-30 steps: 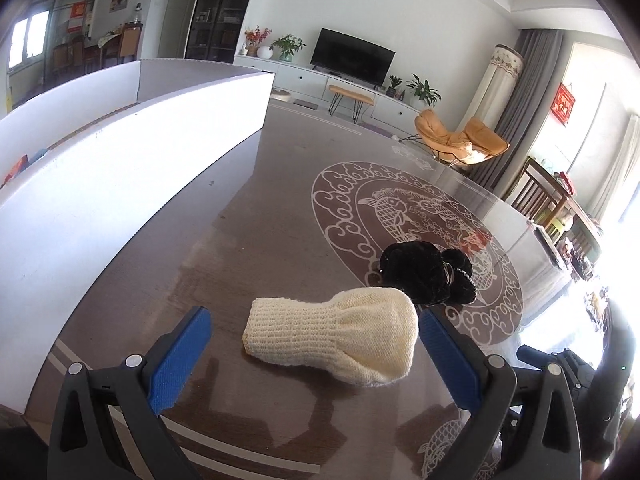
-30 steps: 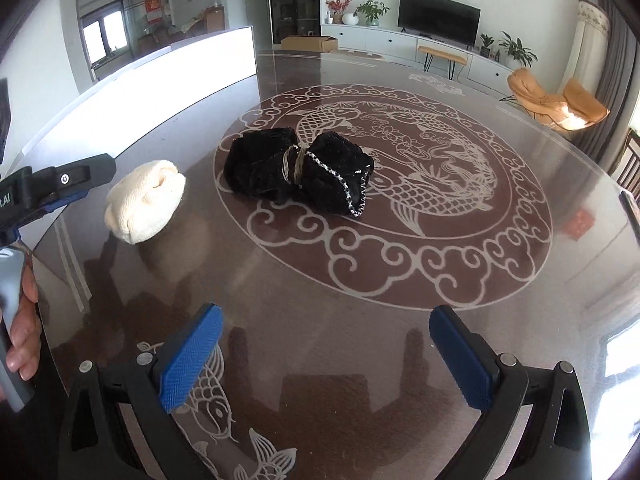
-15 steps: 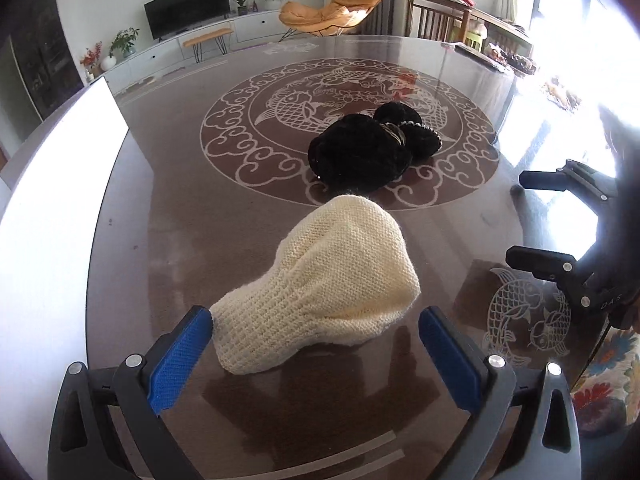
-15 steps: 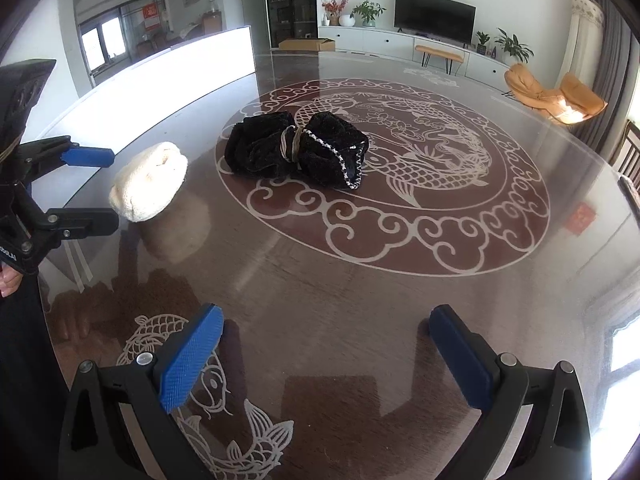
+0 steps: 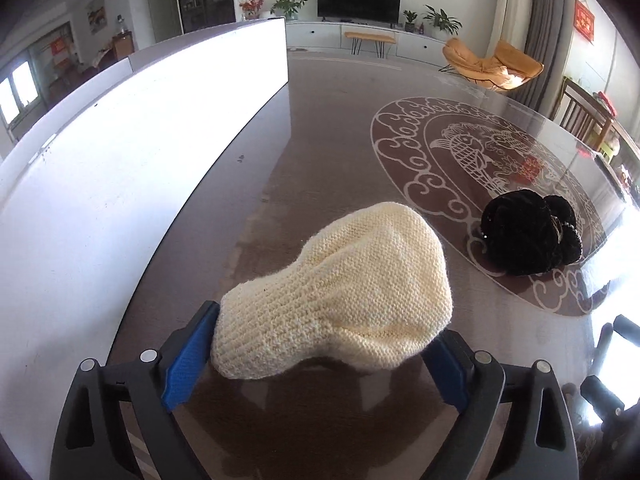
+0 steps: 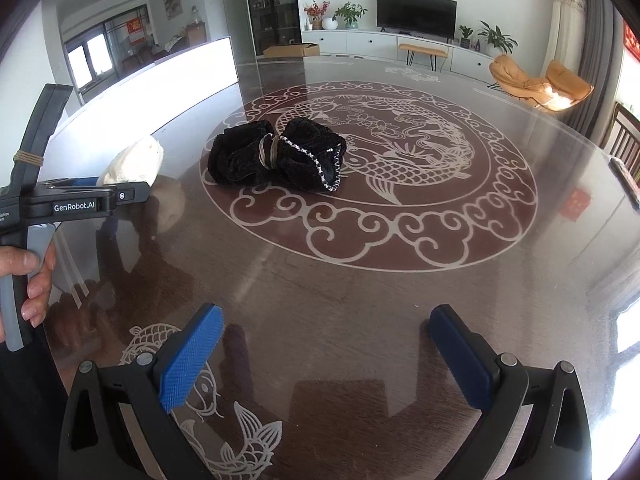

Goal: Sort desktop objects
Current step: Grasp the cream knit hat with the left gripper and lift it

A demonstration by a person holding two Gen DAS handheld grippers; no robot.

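Two soft items lie on the dark glossy table [image 6: 360, 300]: a cream knitted piece [image 5: 340, 296] and a black velvet bundle [image 6: 276, 158].

Left gripper [image 5: 320, 356]: jaws wide but closing, the cream knit between them. Left blue pad [image 5: 188, 360] sits against the narrow ribbed end; the right pad is partly hidden behind the wider end, so contact there cannot be confirmed. No clear squeeze in the knit. From the right wrist view, the left gripper's black body enters at the left edge, a hand [image 6: 32, 280] wrapped around its handle, the knit's tip showing pale just past its fingers.

Right gripper [image 6: 324, 356]: jaws spread, nothing between them, only bare tabletop with an etched fish motif below.

Cream knit: bulb-shaped, narrow ribbed cuff toward the left gripper, wider rounded end away. It lies flat on the table, near the white panel [image 5: 120, 140] that runs along the table's left side, outside the big etched medallion [image 6: 368, 172].

Black bundle: gathered in the middle by a band, one edge trimmed with pale stitching. It rests on the left part of the medallion, apart from the cream knit and well ahead of the right gripper.

Background: TV, plants, orange chair.
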